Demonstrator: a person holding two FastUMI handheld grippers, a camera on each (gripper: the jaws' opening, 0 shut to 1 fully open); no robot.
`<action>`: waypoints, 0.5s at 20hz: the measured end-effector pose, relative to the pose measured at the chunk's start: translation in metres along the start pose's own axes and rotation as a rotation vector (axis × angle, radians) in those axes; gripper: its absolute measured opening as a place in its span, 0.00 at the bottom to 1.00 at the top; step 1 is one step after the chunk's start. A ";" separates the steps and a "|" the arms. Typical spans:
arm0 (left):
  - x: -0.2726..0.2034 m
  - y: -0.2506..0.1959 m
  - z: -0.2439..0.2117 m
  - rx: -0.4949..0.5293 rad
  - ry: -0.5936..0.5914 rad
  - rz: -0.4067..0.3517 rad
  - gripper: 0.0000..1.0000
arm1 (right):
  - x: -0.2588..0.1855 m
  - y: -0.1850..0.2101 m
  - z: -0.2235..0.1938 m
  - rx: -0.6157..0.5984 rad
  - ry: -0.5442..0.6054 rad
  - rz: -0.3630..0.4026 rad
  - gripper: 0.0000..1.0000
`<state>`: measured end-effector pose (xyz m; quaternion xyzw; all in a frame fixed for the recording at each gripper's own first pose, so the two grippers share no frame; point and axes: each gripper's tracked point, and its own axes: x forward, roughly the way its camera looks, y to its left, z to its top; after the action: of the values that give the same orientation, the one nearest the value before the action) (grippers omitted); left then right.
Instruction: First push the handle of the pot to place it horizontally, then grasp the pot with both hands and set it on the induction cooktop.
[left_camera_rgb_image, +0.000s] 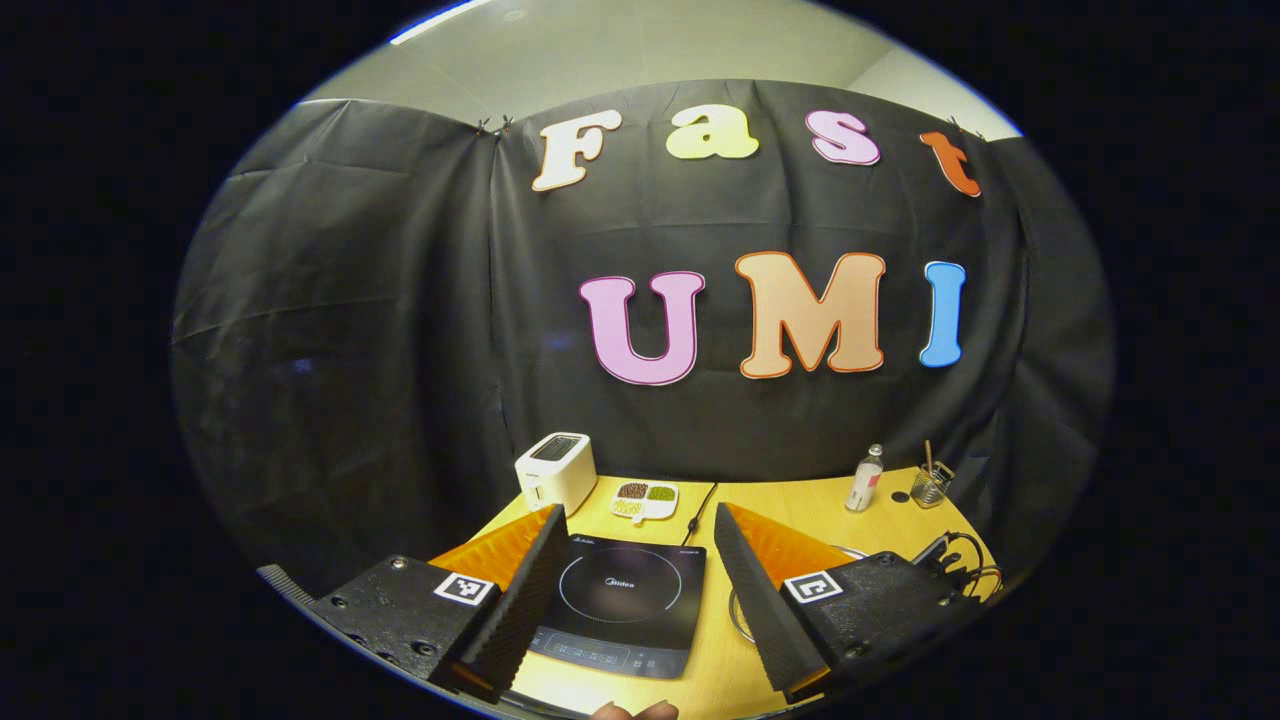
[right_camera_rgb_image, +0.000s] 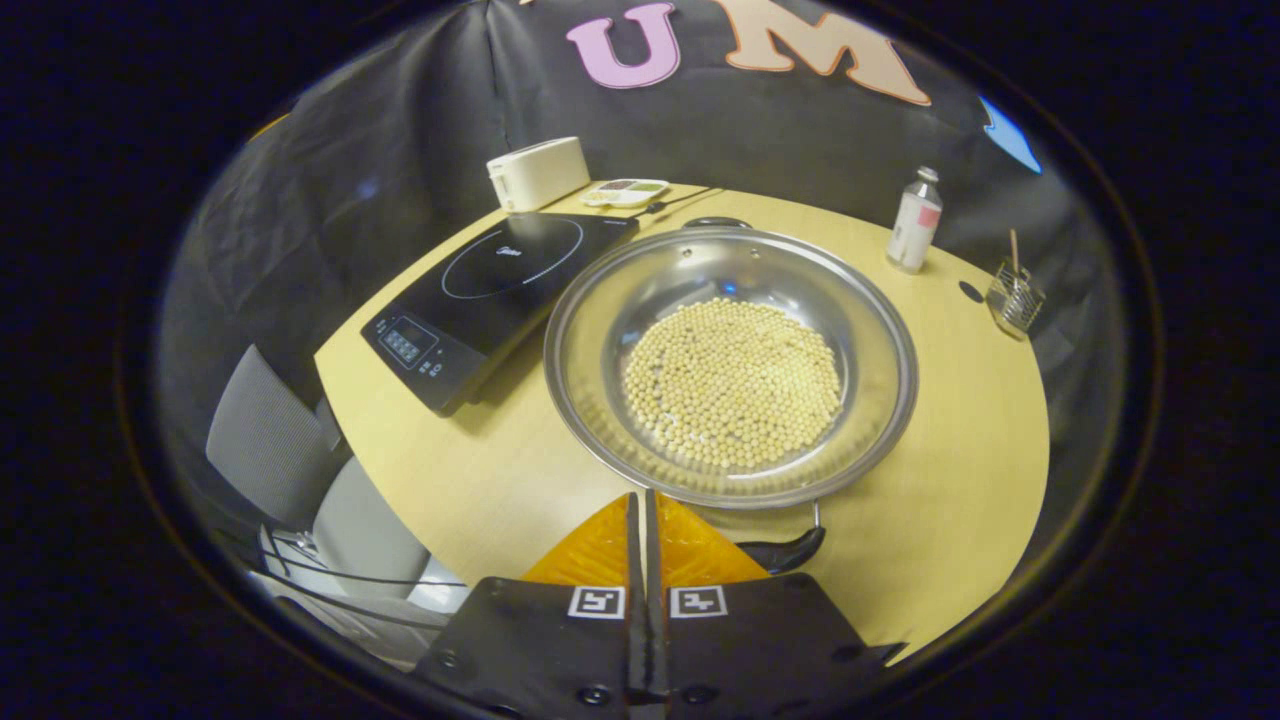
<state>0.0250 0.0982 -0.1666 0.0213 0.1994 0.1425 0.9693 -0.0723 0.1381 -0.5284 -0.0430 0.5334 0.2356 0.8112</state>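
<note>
- Black cloth wall behind a yellowish wooden table (right_camera_rgb_image: 480, 470), grey chair (right_camera_rgb_image: 270, 440) tucked at its edge.
- Along the back: toaster (right_camera_rgb_image: 538, 172), small snack dish (right_camera_rgb_image: 624, 192), bottle (right_camera_rgb_image: 915, 222), wire cup (right_camera_rgb_image: 1014, 298).
- Induction cooktop (right_camera_rgb_image: 490, 290) sits just left of the steel pot (right_camera_rgb_image: 610, 300), which is full of beans (right_camera_rgb_image: 732, 382).
- Left gripper (left_camera_rgb_image: 636, 520) fingers spread wide over the cooktop.
- Right gripper (right_camera_rgb_image: 643, 510) pressed together, right by the pot's near black handle (right_camera_rgb_image: 795, 550).

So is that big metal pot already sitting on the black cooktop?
No, the pot rests on the wooden table beside the cooktop.
</note>
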 end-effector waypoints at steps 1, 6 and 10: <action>0.000 0.000 0.002 0.007 -0.005 -0.001 0.90 | 0.001 -0.007 -0.007 0.000 0.027 -0.026 0.02; -0.001 -0.003 0.000 0.016 -0.004 -0.010 0.89 | 0.001 -0.040 -0.011 0.065 0.028 -0.066 0.02; 0.000 -0.004 -0.003 0.009 0.003 -0.016 0.90 | 0.001 -0.063 -0.008 0.087 0.021 -0.107 0.02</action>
<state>0.0248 0.0948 -0.1700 0.0236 0.2017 0.1340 0.9700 -0.0514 0.0798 -0.5437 -0.0388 0.5484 0.1680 0.8182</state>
